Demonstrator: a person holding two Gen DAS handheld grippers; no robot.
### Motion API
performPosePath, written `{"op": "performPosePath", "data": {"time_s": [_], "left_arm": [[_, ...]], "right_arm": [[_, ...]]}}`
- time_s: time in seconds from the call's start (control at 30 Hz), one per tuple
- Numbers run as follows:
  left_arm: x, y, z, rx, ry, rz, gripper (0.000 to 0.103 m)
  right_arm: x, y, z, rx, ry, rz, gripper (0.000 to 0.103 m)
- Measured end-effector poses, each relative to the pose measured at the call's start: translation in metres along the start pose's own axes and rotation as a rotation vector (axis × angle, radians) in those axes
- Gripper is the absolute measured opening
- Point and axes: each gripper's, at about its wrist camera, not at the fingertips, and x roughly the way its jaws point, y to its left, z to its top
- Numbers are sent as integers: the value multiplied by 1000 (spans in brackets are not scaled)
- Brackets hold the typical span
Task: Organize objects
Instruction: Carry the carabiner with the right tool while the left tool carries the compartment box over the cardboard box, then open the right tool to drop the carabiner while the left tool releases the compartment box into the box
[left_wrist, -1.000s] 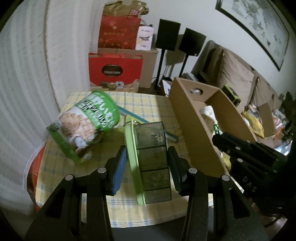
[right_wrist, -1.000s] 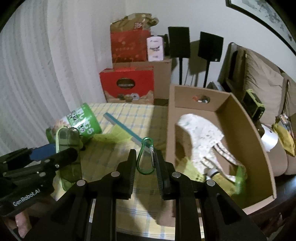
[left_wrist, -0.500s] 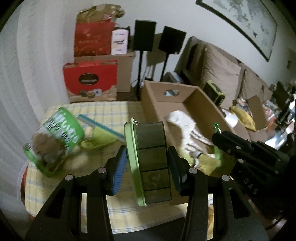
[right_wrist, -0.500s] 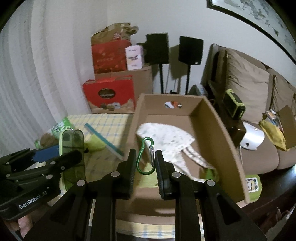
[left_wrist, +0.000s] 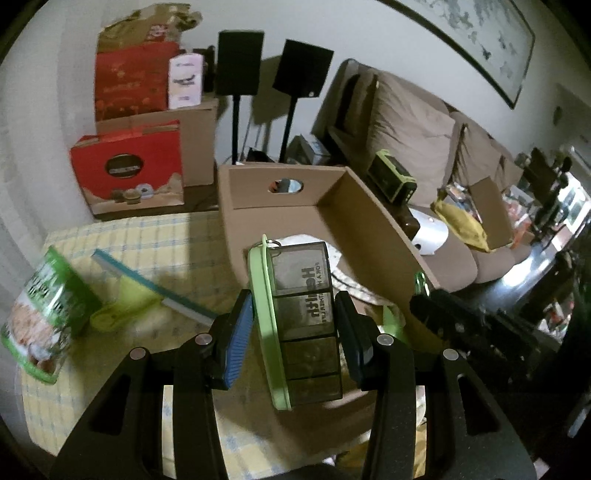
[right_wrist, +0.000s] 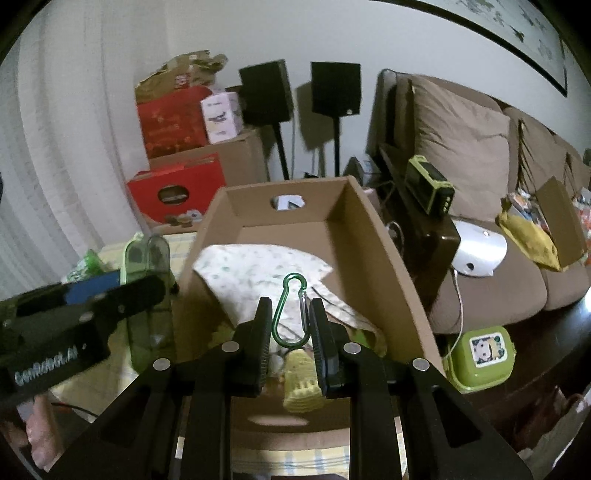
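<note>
My left gripper (left_wrist: 295, 328) is shut on a green and smoky pill organizer (left_wrist: 299, 317) and holds it above the near left edge of the open cardboard box (left_wrist: 369, 229). The organizer also shows in the right wrist view (right_wrist: 147, 295). My right gripper (right_wrist: 290, 325) is shut on a green carabiner (right_wrist: 291, 310) and holds it over the box (right_wrist: 376, 236), above a patterned white cloth (right_wrist: 255, 266). A pale yellow item (right_wrist: 301, 384) lies in the box below the right gripper.
A green snack canister (left_wrist: 44, 314), a teal strip (left_wrist: 147, 284) and a yellow-green bag (left_wrist: 122, 302) lie on the checked tablecloth (left_wrist: 166, 236). Red gift boxes (left_wrist: 129, 166) and speakers (left_wrist: 240, 62) stand behind. A sofa (right_wrist: 480, 177) is to the right.
Both grippers have moved right, from over the tablecloth to over the cardboard box, each still holding its object. The canister now sits further left in the left wrist view.
</note>
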Motion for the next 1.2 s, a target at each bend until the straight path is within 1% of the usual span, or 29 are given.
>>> {"op": "performPosePath", "data": {"time_s": [0.2,0.33,0.47,0.67,0.83,0.9,1.0,1.07,1.1,1.13,1.2], "left_arm": [[37,-14,21,23,45,2,42],[62,-22,30,41,76,23,42],[85,-25,33,53,108,31,42],[118,-20,38,67,155,64,42],[143,-20,34,98,206,97,42],[151,-19,32,93,242,91,42],[151,-17,33,85,249,78,43],[148,-16,33,80,240,69,54],[147,-15,32,70,239,62,56],[144,-13,32,57,238,56,63],[139,-10,32,39,235,42,64]], "right_arm": [[14,-15,0,22,27,0,20],[30,-22,3,34,58,4,20],[50,-27,2,45,104,13,20],[73,-32,0,59,161,11,20],[89,-35,-2,67,210,3,20],[93,-36,-2,66,229,-1,20],[100,-36,-4,67,251,-4,20],[104,-36,-5,69,259,-6,21],[105,-36,-5,70,262,-4,21],[105,-36,-6,72,263,-1,22],[106,-36,-7,74,264,-3,22]]}}
